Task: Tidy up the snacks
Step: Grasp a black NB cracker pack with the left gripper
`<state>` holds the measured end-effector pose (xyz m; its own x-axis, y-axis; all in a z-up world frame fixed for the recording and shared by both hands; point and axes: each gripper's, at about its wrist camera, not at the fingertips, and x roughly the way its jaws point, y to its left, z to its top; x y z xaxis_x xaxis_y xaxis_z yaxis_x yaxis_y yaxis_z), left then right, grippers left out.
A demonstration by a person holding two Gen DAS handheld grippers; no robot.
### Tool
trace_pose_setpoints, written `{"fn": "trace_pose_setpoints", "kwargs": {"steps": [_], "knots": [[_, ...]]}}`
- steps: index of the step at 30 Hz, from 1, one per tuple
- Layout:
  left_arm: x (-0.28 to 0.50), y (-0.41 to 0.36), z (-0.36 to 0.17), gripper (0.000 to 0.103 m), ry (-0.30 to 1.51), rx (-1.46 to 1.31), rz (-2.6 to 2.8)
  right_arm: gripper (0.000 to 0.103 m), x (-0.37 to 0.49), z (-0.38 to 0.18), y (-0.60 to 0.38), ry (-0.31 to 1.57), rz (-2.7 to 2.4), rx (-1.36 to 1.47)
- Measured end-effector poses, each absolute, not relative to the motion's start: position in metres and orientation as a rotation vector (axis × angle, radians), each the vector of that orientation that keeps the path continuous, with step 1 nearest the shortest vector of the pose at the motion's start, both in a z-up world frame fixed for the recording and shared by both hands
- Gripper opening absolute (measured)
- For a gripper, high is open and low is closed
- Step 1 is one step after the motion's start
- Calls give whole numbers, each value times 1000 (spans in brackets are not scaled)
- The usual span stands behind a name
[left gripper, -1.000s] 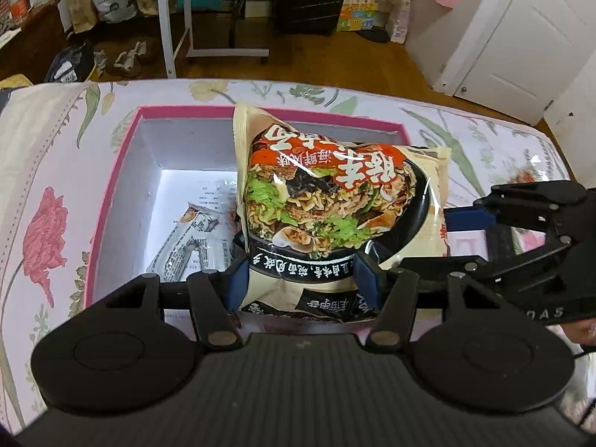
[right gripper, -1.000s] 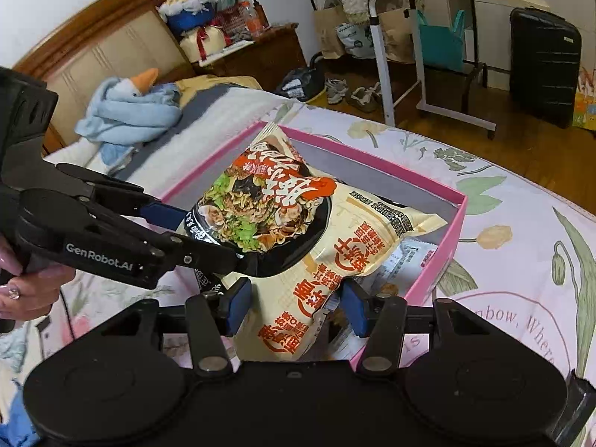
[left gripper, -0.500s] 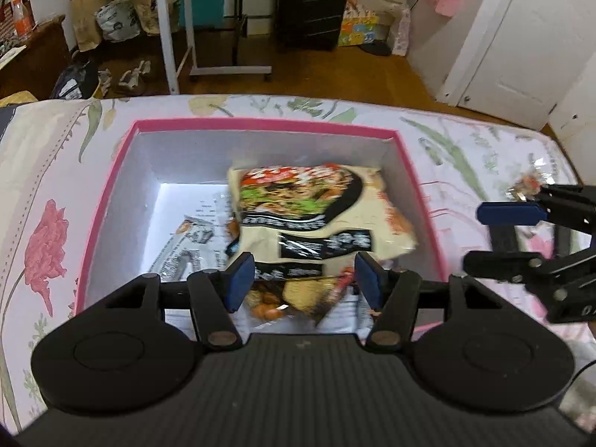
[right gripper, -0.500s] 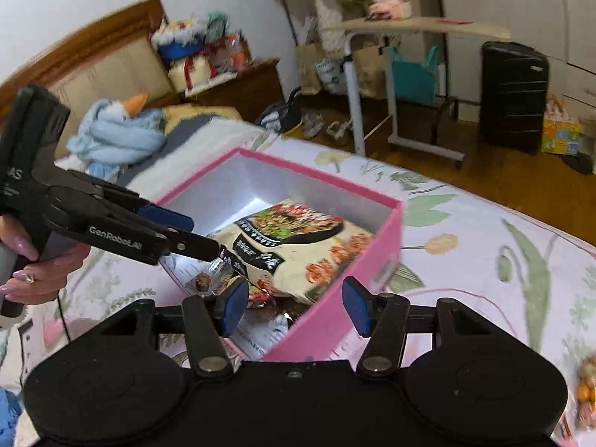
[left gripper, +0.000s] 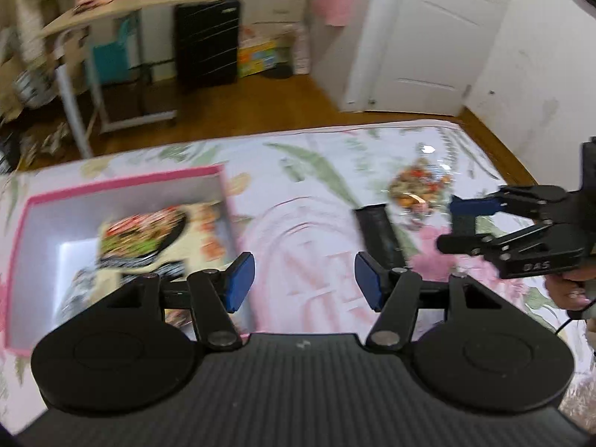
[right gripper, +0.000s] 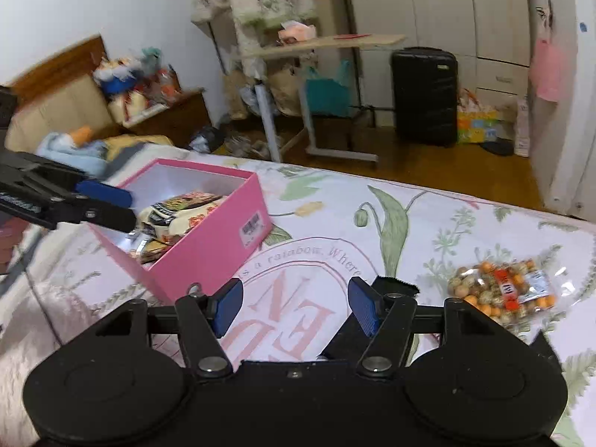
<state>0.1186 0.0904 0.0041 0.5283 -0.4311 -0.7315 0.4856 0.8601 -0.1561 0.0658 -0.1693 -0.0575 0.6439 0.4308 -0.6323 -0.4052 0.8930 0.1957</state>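
Step in hand: with the noodle packet (right gripper: 178, 208) lying in the pink box (right gripper: 208, 246), the next snack is judged to be the clear bag of mixed nuts (right gripper: 503, 290).
Nut bag: it lies flat on the floral bed cover (right gripper: 372, 223), to the right of the box and well apart from it; nothing touches it.
Black item: a dark flat object (left gripper: 380, 227) lies between box and bag, just left of the bag; what it is cannot be told.
Left tongs (left gripper: 303, 279): released, nothing between the blue pads, held over bare cover right of the box.
Right tongs (right gripper: 294, 305): empty and opening, nothing between the pads; in the left view they are seen near the bag.
Approach: the bag should be met from above at one crimped edge, so that film is pinched rather than loose nuts.
Care: the dark object should be left undisturbed, and the bag lifted clear of the box wall before release.
Risk: slippery film may slide out of a shallow pinch.
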Motion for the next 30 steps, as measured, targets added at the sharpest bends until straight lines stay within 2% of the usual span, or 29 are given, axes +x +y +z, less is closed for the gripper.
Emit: {"fn": "trace_pose_setpoints", "kwargs": {"steps": [1, 2, 13, 16, 19, 23, 24, 27, 28, 30], "knots": [[116, 80, 2, 59, 842, 79, -551, 83, 63, -64, -174, 706, 509, 22], [114, 67, -1, 59, 828, 89, -559, 84, 61, -72, -177, 684, 509, 0], [149, -27, -82, 59, 915, 32, -639, 84, 92, -156, -189, 824, 405, 53], [166, -45, -112, 59, 961, 30, -637, 84, 100, -173, -186, 821, 417, 48], [173, -58, -133, 59, 918, 78, -554, 85, 105, -190, -184, 786, 404, 57], [183, -68, -153, 58, 1011, 8, -625, 86, 105, -193, -176, 762, 385, 46], [184, -69, -158, 56, 1038, -24, -646, 84, 104, -193, -173, 761, 375, 29], [182, -72, -162, 50, 1062, -55, -645, 69, 100, -191, -162, 765, 317, -80], [178, -72, -161, 46, 1055, -37, -649, 68, 99, -189, -159, 770, 310, -100], [172, -70, -156, 46, 1060, -33, -663, 65, 97, -185, -159, 792, 313, -63]]}}
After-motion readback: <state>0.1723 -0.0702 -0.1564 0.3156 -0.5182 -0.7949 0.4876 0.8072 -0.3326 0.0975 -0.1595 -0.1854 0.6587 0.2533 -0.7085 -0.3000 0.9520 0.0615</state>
